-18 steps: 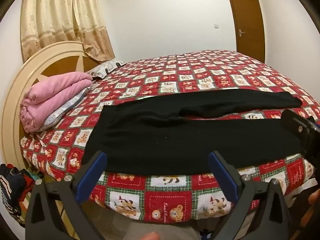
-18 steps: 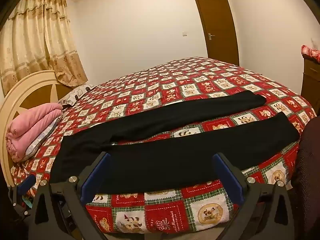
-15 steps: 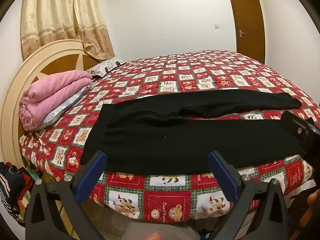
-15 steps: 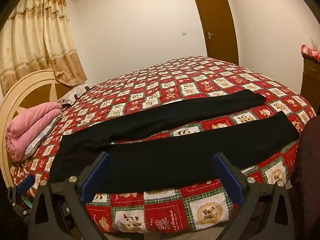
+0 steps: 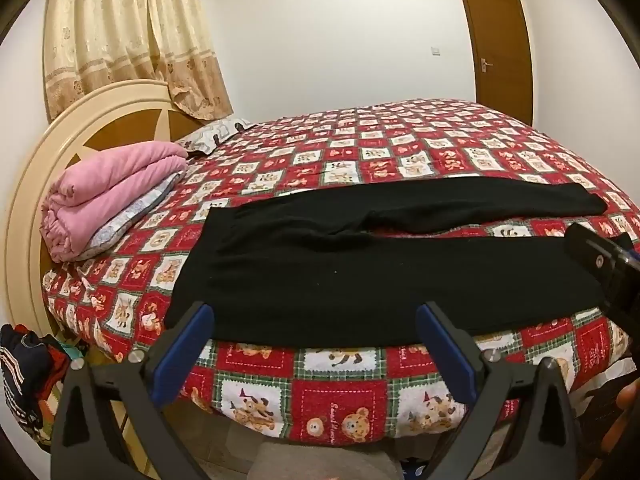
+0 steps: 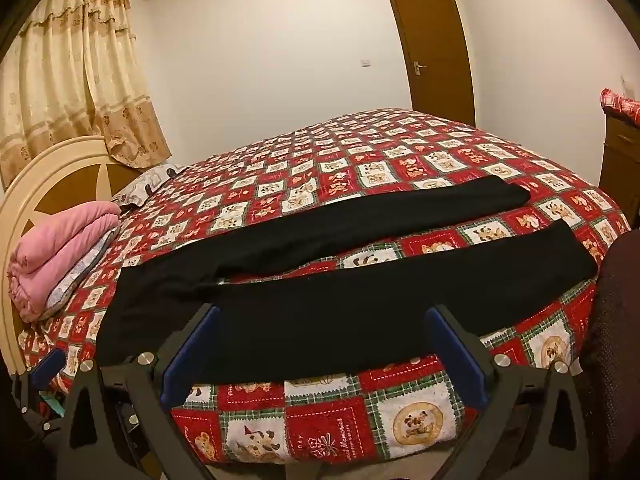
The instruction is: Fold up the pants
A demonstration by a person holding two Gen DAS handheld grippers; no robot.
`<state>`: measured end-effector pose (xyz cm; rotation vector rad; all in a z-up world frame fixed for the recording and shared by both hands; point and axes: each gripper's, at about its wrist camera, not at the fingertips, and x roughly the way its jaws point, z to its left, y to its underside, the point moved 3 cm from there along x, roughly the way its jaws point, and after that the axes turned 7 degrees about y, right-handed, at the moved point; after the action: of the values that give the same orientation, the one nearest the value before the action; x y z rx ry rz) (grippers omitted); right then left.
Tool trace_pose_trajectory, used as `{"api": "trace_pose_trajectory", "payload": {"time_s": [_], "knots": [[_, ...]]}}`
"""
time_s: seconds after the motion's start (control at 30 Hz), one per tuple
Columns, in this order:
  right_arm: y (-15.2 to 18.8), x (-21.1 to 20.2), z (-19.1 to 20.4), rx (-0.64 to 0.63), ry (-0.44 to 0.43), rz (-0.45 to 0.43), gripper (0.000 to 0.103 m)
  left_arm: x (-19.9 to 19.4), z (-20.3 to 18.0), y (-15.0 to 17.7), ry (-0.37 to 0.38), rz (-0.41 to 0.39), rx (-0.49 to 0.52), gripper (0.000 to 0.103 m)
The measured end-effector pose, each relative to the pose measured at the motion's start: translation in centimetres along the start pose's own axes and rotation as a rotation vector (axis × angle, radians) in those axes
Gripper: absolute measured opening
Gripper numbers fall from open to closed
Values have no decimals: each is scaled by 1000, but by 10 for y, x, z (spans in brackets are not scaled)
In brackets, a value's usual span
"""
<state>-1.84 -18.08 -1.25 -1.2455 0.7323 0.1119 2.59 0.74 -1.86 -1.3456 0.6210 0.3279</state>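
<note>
Black pants (image 5: pixel 360 276) lie flat on the bed (image 5: pixel 400 152). Left gripper (image 5: pixel 316 340) and right gripper (image 6: pixel 320 344) are both wide apart, holding nothing.

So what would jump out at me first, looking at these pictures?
Probably the black pants spread flat along the near edge of the bed, legs apart, on a loud red teddy-bear quilt. Next, a folded pink blanket by the round headboard, and both open grippers, left and right, short of the pants.

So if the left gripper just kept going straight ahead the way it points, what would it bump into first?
Probably the black fabric pants spread flat on the red patchwork teddy-bear quilt: the open left gripper points at their near edge, close to the waist end. Depth is unclear, so it could meet the quilt's edge first.
</note>
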Motion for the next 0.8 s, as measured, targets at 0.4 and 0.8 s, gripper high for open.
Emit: {"api": "trace_pose_trajectory", "payload": {"time_s": [0.4,0.8], "knots": [[1,-1,5,-18,3,6,102,0,-1,1,-1,2,-2,103],[2,0,6,-18,3,11,102,0,0,1,0,2,-3,103]]}}
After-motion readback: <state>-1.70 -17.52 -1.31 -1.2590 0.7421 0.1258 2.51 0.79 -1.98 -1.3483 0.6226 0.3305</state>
